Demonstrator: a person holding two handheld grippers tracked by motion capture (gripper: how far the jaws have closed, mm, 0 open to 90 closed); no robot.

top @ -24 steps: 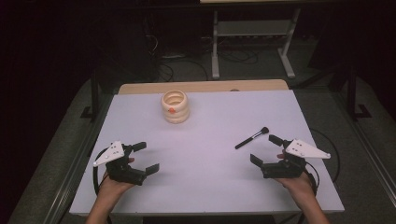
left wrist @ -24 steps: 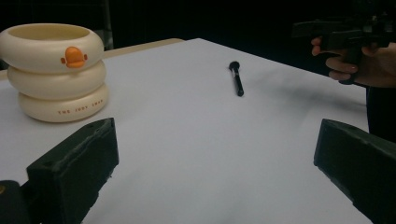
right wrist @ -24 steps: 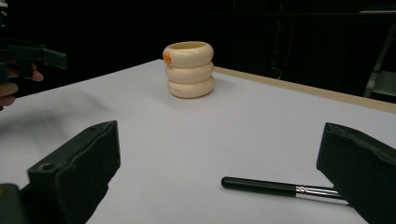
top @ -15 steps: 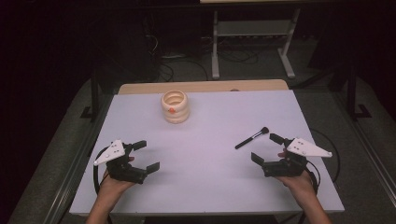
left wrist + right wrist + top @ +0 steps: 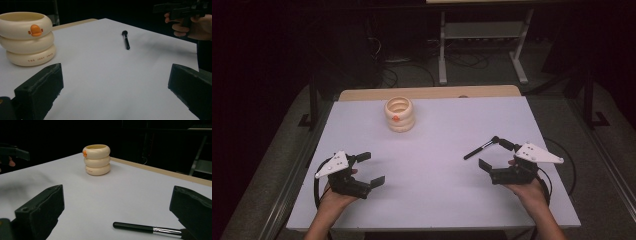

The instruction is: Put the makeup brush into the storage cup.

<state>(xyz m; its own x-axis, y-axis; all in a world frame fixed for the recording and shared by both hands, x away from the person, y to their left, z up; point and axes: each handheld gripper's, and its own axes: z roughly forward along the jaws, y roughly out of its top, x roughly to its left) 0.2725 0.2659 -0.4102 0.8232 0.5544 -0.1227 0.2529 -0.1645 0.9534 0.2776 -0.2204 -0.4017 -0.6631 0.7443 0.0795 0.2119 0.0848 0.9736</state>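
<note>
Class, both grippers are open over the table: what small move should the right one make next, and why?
Probably ease the right gripper forward and down over the brush. Its fingers are open and empty, the brush lies loose just ahead of them, and the cup stands far off, so the brush looks like the nearest thing to pick up.

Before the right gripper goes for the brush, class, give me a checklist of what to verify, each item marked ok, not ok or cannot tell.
1. Right gripper jaws open and empty: ok.
2. Left gripper jaws open and empty, resting apart from the work: ok.
3. Brush lying flat on the white table, nothing on top of it: ok.
4. Brush close to the right gripper, just ahead of its jaws: ok.
5. Cream ringed cup upright near the far edge, mouth open: ok.
6. Cup empty inside: cannot tell, the inside is not clearly visible.
</note>
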